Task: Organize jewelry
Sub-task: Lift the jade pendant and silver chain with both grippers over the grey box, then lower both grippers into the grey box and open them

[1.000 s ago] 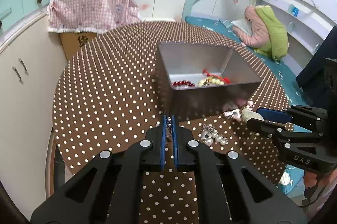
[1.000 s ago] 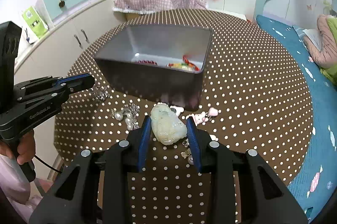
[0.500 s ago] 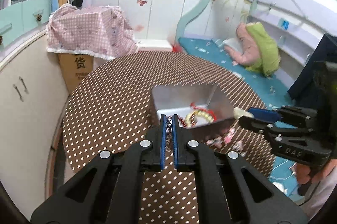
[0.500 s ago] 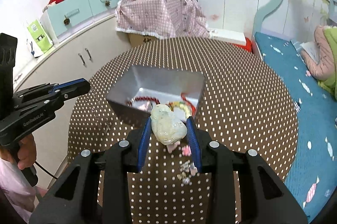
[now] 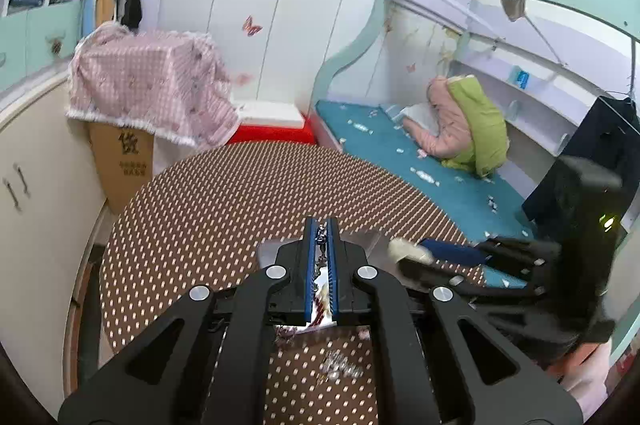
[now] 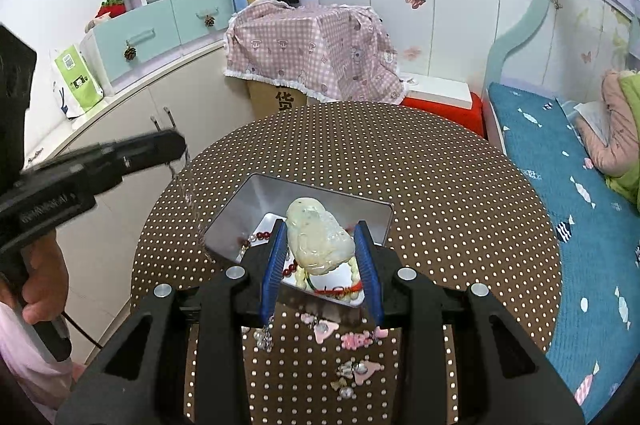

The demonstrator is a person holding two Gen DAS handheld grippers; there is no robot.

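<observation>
Both grippers (image 6: 320, 257) raised, tilted downward

Left tool (image 5: 321, 237) clamped tight on a thin silver chain (image 5: 321, 245), above a metal box (image 5: 268, 253) on the polka-dot worktop (image 5: 208, 209). At right, the right tool (image 5: 416, 257) grips a pale stone (image 5: 406, 250).
</observation>
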